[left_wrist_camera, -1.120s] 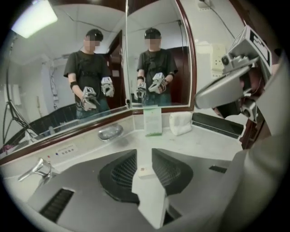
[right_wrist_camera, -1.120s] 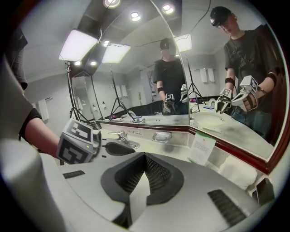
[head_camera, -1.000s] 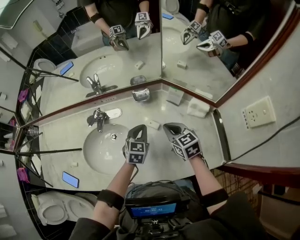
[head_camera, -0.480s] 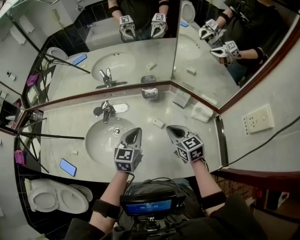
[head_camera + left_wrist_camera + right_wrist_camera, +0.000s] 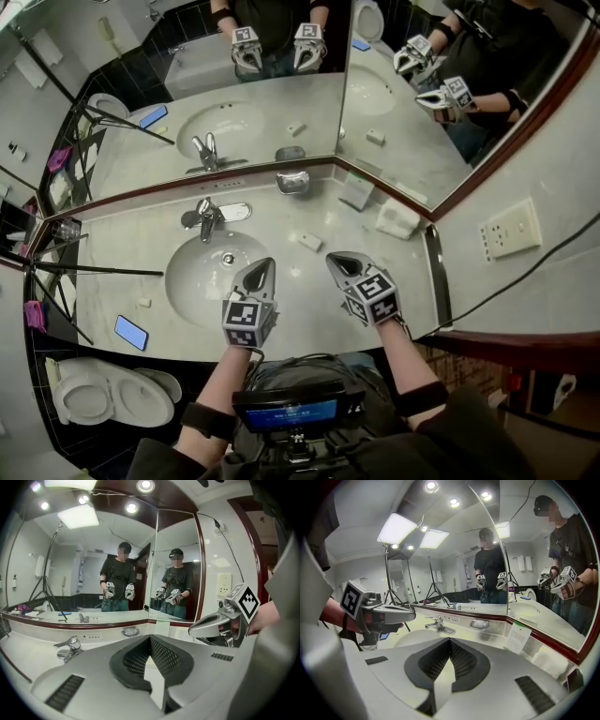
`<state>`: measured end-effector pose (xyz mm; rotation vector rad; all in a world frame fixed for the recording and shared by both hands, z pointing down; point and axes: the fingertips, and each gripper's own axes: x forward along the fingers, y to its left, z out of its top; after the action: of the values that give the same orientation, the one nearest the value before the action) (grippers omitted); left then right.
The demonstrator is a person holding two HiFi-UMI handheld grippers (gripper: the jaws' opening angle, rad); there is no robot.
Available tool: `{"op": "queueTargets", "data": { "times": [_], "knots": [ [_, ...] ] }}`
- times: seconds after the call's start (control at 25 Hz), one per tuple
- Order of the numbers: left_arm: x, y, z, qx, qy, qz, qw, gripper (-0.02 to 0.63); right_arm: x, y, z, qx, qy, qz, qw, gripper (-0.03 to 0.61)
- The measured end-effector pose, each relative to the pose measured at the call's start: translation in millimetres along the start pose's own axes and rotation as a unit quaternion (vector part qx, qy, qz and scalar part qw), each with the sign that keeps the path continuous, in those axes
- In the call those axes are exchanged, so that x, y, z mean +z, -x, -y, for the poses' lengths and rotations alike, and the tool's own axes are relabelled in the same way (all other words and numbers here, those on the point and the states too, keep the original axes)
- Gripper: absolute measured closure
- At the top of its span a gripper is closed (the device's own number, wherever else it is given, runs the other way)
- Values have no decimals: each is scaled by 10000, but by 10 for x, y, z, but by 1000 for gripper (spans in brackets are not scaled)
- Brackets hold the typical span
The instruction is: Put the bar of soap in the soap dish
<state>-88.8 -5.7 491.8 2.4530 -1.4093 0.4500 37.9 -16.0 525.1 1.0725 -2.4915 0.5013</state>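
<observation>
Left gripper, right gripper: jaws closed, empty, over near tabletop. Bar of soap lay beyond them; soap dish at far wall. Card print illegible.

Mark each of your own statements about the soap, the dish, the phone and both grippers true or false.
1. The bar of soap lies on the counter, apart from the soap dish. True.
2. The left gripper holds the soap. False: its jaws are shut with nothing between them.
3. The right gripper has its jaws together and empty. True.
4. The phone lies to the right of the soap. False: it lies near the counter's front left edge, on the far side of the basin from the soap.
</observation>
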Motion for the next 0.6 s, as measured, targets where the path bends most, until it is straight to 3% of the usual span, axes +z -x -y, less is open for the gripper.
{"op": "queueTargets", "data": {
  "times": [0.2, 0.36, 0.6],
  "knots": [
    [-16, -32, -23, 34, -163, -25, 9999, 614, -60, -128, -13, -57, 362, -276, 9989, 558],
    [-3, -97, -57, 44, -247, -40, 9997, 614, -129, -324, 9, -152, 822, -832, 9930, 554],
    [-29, -205, -108, 36, -279, -96, 9996, 614, -435, -727, 126, 73, 1861, -1896, 9640, 380]
  ]
}}
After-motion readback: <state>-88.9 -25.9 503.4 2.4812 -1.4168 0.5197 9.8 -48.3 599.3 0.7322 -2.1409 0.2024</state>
